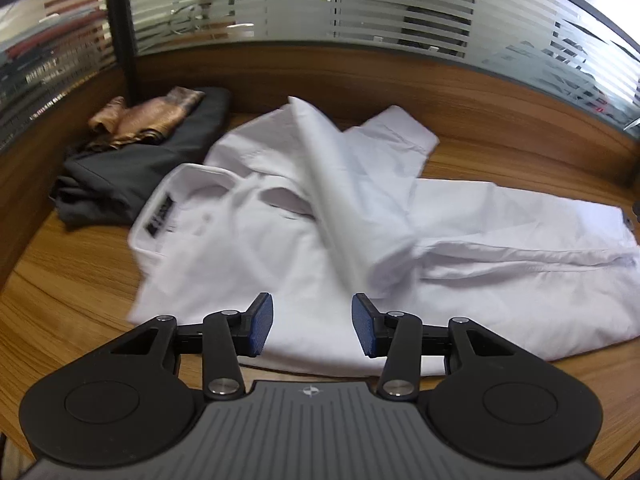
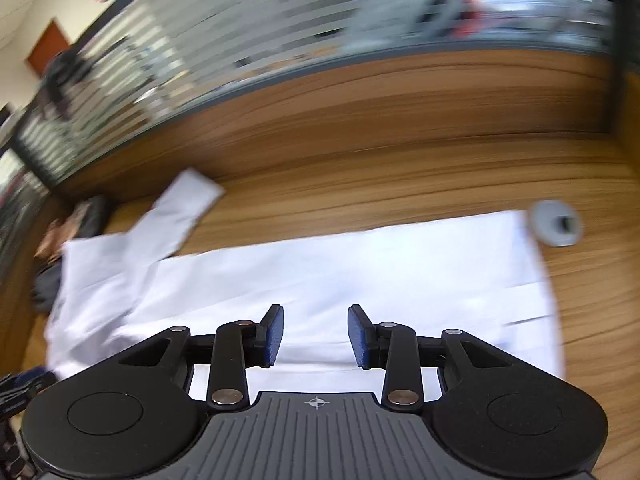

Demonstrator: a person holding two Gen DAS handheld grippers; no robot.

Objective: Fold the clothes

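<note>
Left wrist view: we hold both the left gripper and the right gripper spread and empty over the white shirt, part-folded with one sleeve across its body, beside folded dark clothes at the desk's far-left corner.

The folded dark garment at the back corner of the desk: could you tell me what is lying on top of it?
A crumpled brown patterned cloth lies on the dark garment. The white shirt overlaps the garment's near edge, hiding that part.
</note>
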